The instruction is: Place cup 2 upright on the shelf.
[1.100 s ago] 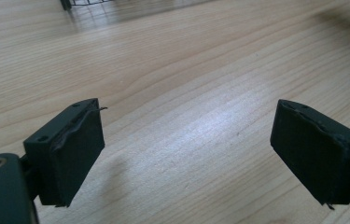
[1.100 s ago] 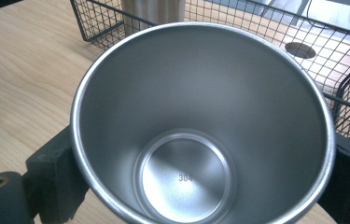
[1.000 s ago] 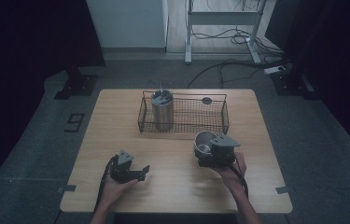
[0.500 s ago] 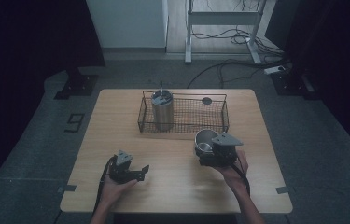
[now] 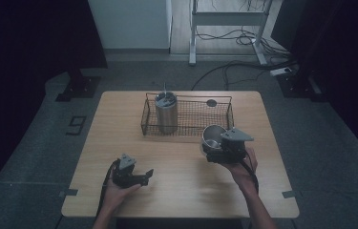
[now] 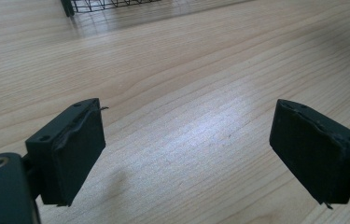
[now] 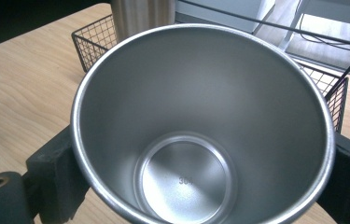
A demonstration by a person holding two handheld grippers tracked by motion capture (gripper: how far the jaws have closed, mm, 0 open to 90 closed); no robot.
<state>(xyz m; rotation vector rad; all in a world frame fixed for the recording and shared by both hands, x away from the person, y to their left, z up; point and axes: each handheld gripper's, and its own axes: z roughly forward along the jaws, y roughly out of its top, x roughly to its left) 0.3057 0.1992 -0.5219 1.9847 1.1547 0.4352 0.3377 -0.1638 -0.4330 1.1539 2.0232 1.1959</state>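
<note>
A bare steel cup is clamped between the jaws of my right gripper, its empty mouth facing the camera. It hangs just in front of the black wire basket. In the basket's left end a tall steel tumbler stands upright with a lid. My left gripper rests low over the wooden table near the front left, jaws wide apart with nothing between them.
A small dark round item lies at the basket's far right. The basket's corner shows at the top of the left gripper view. Beyond the table are a metal stand and floor cables.
The right gripper with the cup has crept slightly toward the basket. The left gripper has hardly moved.
</note>
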